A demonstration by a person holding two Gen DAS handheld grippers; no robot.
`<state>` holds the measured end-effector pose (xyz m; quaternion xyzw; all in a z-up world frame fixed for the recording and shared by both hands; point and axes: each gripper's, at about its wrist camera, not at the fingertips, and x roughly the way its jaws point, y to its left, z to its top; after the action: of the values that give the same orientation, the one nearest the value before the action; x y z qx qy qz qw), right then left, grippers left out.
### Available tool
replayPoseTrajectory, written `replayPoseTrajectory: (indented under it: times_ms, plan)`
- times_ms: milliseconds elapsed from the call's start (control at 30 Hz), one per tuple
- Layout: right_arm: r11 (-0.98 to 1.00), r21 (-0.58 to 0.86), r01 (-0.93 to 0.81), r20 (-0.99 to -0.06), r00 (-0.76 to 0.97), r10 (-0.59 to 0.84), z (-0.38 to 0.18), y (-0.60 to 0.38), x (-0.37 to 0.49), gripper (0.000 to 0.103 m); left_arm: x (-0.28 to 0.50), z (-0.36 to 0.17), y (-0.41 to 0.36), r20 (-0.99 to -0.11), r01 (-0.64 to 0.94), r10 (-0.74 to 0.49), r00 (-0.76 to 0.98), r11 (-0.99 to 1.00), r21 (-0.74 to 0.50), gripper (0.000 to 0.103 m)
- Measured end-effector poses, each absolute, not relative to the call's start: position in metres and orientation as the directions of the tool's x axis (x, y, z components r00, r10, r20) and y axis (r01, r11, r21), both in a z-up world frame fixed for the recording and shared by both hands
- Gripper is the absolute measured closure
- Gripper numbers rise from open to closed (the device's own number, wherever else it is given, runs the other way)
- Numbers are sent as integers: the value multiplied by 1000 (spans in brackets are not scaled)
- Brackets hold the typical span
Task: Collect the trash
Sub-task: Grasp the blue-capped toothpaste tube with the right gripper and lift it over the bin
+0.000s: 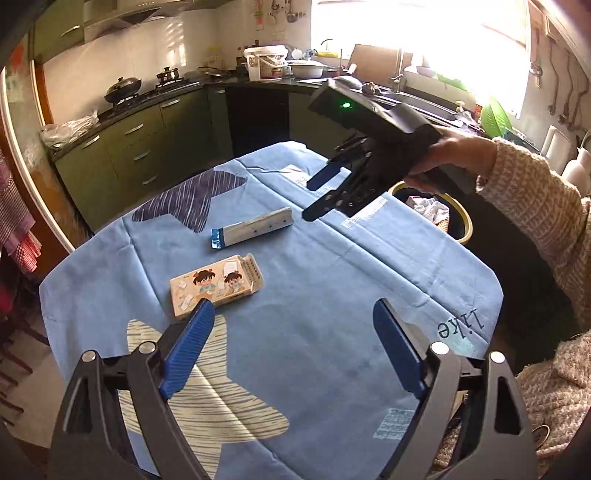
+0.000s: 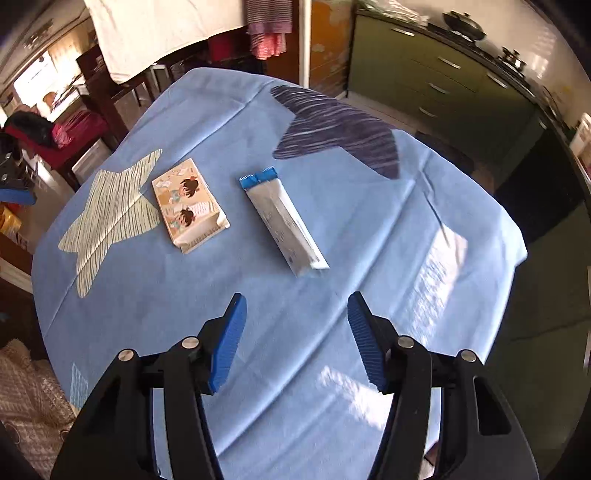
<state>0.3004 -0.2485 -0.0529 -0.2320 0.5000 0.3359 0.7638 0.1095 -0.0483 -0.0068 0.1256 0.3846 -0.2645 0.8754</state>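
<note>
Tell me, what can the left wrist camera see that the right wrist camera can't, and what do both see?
Only the left wrist view shows the right gripper held in a hand, jaws apart and empty, the yellow-rimmed bin beyond the table, and the sunlit window over the sink.

Only the right wrist view shows hanging laundry and a white cloth.

Both show the blue tablecloth, the cartoon carton, the blue-ended wrapper and the green cabinets.
</note>
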Motion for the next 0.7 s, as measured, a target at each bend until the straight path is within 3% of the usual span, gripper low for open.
replayPoseTrajectory:
  times_ms: [100, 467, 533, 600, 700]
  plan:
    - [646, -65, -761, -924, 290, 248, -60, -223, 319, 47, 108, -10, -41, -744, 552, -352, 567, 834, 26, 20]
    - [654, 4, -756, -967, 164, 195, -102, -211, 351, 47, 107, -14, -39, -748, 561, -370, 551, 828, 5, 20]
    - [666, 19, -745, -970, 148, 194, -107, -213, 353, 58, 107, -15, -39, -750, 561, -371, 548, 828, 1, 20]
    - [677, 39, -735, -966, 146, 213, -107, -216, 354, 75, 106, -16, -40, -753, 563, -368, 546, 827, 4, 20]
    - [691, 55, -721, -962, 148, 231, -103, -224, 351, 85, 105, -16, -41, -755, 566, -367, 543, 824, 7, 19]
